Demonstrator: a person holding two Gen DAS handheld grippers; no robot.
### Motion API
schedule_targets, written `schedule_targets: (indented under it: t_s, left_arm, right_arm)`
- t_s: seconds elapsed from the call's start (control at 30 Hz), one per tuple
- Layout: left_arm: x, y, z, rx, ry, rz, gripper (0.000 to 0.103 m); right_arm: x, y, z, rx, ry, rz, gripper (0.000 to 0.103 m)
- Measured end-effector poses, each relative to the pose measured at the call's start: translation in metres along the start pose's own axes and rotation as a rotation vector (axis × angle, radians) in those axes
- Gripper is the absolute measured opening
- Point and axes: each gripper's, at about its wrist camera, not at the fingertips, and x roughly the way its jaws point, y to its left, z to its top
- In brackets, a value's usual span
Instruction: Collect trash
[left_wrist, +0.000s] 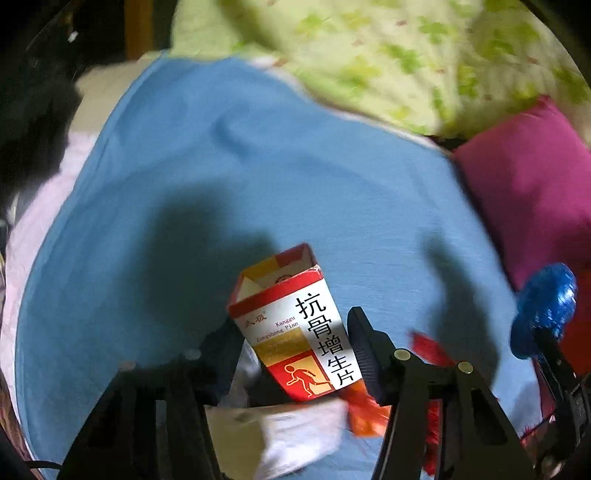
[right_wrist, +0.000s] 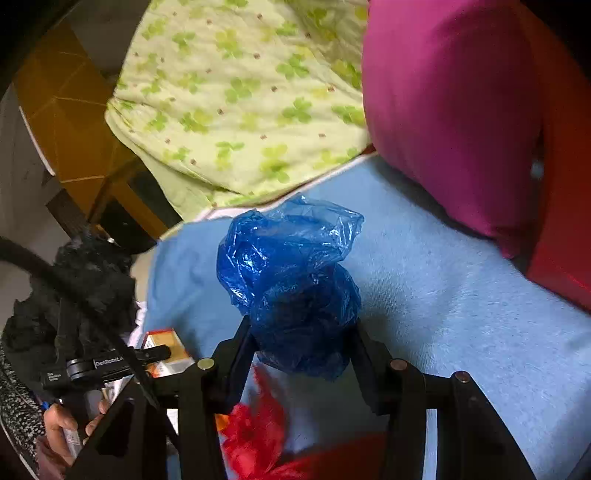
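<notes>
My left gripper is shut on an open red, white and gold medicine box and holds it above the blue sheet. My right gripper is shut on a crumpled blue plastic bag, held above the same sheet. The blue bag and the right gripper also show at the right edge of the left wrist view. The left gripper with the box shows at the lower left of the right wrist view. A red plastic bag lies below, with white paper trash beside it.
A green clover-print quilt lies at the back. A magenta pillow stands at the right with a red cushion behind it. A black fluffy garment sits at the left edge. A wooden cabinet is far left.
</notes>
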Motion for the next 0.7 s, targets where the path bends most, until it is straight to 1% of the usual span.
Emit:
schedule_targets:
  t_s: [0.2,0.3,0.43,0.5,0.57,0.63,0.7]
  left_arm:
    - [-0.067,-0.041,-0.029,0.113,-0.102,-0.105,0.058]
    - [-0.098,-0.063,-0.045,0.171,-0.159,-0.124,0.058]
    - [-0.149,-0.08,-0.095,0.237,-0.258,-0.118,0.058]
    - [-0.164,-0.078,-0.117,0.247,-0.288,-0.114,0.058]
    - [-0.18,-0.08,-0.146,0.254,-0.329,-0.091,0.058]
    - [-0.184,-0.083,-0.161,0.266,-0.329,-0.086,0.058]
    - [-0.194,-0.094,-0.177,0.309,-0.339,-0.05,0.058]
  right_arm:
    - [-0.053,0.026,-0.005,-0.052,-0.09,0.05,0.052]
    - [-0.086,0.029,-0.017,-0.052,-0.139,0.071,0.052]
    - [-0.124,0.031,-0.039,-0.076,-0.182,0.063,0.052]
    - [-0.139,0.029,-0.049,-0.076,-0.199,0.055,0.052]
    - [-0.156,0.028,-0.06,-0.085,-0.22,0.033,0.052]
    - [-0.172,0.027,-0.072,-0.087,-0.233,0.024,0.052]
    - [-0.188,0.028,-0.084,-0.094,-0.246,0.023,0.052]
